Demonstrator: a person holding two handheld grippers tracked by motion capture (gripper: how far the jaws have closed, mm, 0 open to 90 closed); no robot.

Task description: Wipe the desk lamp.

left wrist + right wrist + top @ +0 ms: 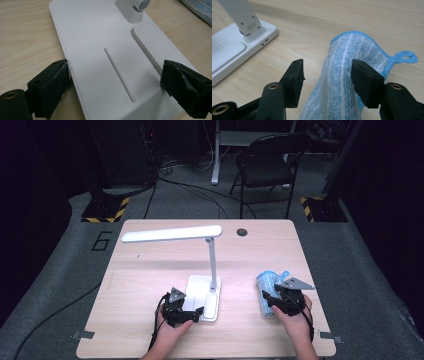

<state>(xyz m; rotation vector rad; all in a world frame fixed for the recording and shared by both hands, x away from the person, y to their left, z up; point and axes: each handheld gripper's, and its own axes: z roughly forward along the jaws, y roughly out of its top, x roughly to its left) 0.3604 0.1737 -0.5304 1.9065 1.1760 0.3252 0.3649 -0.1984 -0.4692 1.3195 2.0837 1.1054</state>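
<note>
A white desk lamp stands mid-table, its long head (pixel 170 234) reaching left from a thin post over a flat base (pixel 197 286). My left gripper (pixel 192 310) holds the near end of that base: in the left gripper view the base (pixel 100 45) lies between the two pads, which press on its opposite edges, left gripper (pixel 115 72). A folded blue-and-white striped cloth (pixel 267 281) lies at the right. My right gripper (pixel 278 301) hovers over its near end. In the right gripper view the cloth (pixel 352 50) runs between the parted jaws, right gripper (pixel 327 72), with a gap at the left pad.
A small round hole (pixel 242 232) sits near the table's far edge. Behind the table are a black folding chair (pixel 270 160) and stand feet marked with yellow-black tape (pixel 102 212). Bare wood (pixel 150 280) lies left of the lamp base.
</note>
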